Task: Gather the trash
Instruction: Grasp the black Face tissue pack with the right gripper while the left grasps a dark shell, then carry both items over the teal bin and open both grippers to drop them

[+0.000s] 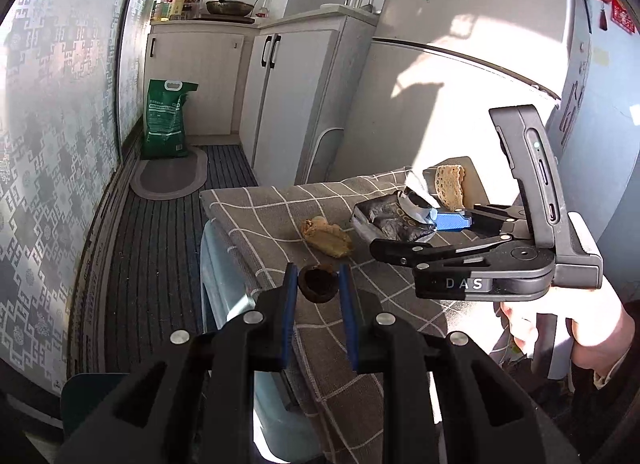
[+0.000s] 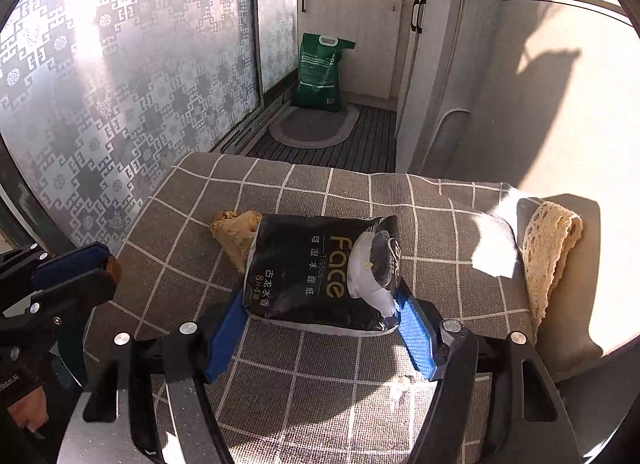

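Note:
A black tissue pack (image 2: pixel 320 270) lies on the checked cloth (image 2: pixel 320 191); it also shows in the left wrist view (image 1: pixel 394 219). My right gripper (image 2: pixel 320 328) is open with its blue pads at both sides of the pack's near end; seen in the left wrist view (image 1: pixel 416 236). My left gripper (image 1: pixel 319 280) is shut on a small dark brown shell-like piece (image 1: pixel 318 284), held above the cloth's edge; seen in the right wrist view (image 2: pixel 100 268). A crumpled brown scrap (image 1: pixel 328 240) lies beside the pack (image 2: pixel 234 234).
A beige lace cloth (image 2: pixel 548 256) hangs on a chair back at the right. A small white scrap (image 2: pixel 400 388) lies on the checked cloth. White cabinets (image 1: pixel 288 103), a green bag (image 1: pixel 166 119) and a floor mat (image 1: pixel 170 177) stand beyond.

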### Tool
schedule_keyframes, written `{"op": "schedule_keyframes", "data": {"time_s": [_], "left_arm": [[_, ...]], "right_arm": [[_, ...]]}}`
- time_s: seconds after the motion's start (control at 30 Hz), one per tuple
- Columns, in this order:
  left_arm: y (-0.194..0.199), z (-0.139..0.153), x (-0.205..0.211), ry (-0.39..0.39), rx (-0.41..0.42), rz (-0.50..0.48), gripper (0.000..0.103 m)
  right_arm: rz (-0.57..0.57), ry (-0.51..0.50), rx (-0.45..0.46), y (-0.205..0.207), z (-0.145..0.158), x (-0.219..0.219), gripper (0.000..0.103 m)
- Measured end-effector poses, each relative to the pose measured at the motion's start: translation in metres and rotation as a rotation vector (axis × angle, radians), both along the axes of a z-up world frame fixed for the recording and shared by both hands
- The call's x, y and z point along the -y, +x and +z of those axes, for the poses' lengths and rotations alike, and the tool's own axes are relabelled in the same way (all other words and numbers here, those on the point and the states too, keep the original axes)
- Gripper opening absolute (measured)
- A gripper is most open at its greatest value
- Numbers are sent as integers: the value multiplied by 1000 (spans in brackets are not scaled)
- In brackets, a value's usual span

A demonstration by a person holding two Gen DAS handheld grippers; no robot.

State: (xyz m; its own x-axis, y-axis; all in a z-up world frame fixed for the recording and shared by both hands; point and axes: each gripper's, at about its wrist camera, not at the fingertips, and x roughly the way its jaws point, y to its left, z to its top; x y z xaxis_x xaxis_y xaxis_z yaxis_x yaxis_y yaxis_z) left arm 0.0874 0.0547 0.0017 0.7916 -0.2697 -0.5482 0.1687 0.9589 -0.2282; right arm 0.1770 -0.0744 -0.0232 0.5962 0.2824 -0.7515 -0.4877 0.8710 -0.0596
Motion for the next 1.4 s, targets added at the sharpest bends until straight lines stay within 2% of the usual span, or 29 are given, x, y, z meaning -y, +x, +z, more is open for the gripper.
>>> {"op": "schedule_keyframes", "data": {"time_s": [0.27, 0.67, 1.03, 1.3, 1.4], "left_arm": [[-26, 2, -24, -16, 14, 83, 22], [-69, -19, -72, 23, -32, 241, 23], [-85, -71, -127, 68, -170, 358, 23], [-91, -123, -144, 48, -307, 346, 23], [-93, -138, -144, 52, -349, 329, 23]], "right_arm": [[61, -4, 42, -35, 30, -8, 70], [208, -2, 27, -82, 34, -56, 70], [314, 18, -7, -99, 33, -115, 71], [367, 27, -76, -104, 15, -153, 71], [383, -6, -94, -105, 1, -166, 71]]}}
